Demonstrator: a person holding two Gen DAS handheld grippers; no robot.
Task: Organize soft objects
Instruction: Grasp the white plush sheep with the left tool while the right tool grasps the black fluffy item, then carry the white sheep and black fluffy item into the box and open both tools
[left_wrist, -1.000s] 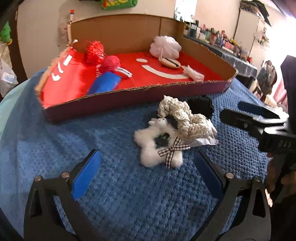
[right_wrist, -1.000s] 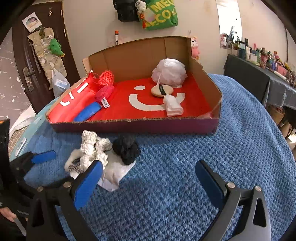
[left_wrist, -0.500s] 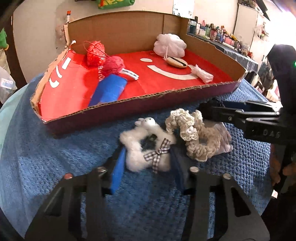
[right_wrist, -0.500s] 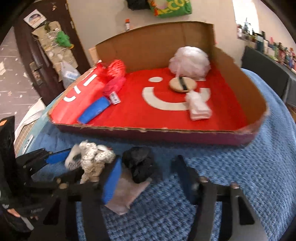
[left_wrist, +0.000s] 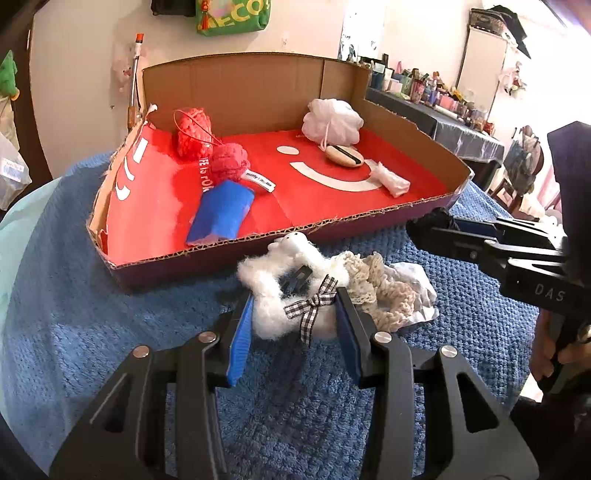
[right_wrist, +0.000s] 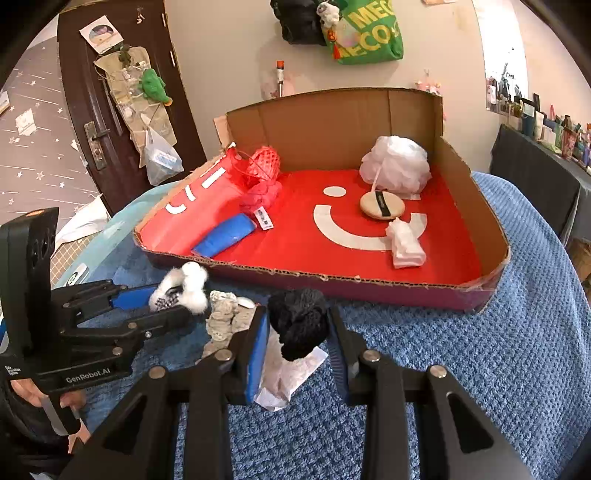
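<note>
Clamping white plush (left_wrist: 291, 306) in left gripper (left_wrist: 293, 323), black knit (right_wrist: 299, 323) in right gripper (right_wrist: 295, 345); both just before box (right_wrist: 369, 291).

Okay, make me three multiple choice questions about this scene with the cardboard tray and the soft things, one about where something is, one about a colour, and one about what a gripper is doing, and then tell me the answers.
1. Where does the white bath pouf lie?
A. In the cardboard tray, at its far right corner
B. On the blue blanket
C. Between the left gripper's fingers

2. What colour is the rolled cloth at the tray's near left?
A. Green
B. Blue
C. Yellow

3. What is the right gripper doing?
A. Hanging open above the tray
B. Closed on the black knit item
C. Pressing on the round powder puff

Answers:
1. A: the pouf rests on the red tray floor against the back wall.
2. B: the roll is plainly blue against the red floor.
3. B: the fingers sit against both sides of the black item, in front of the tray, while the left gripper clamps the white fluffy toy.
</note>
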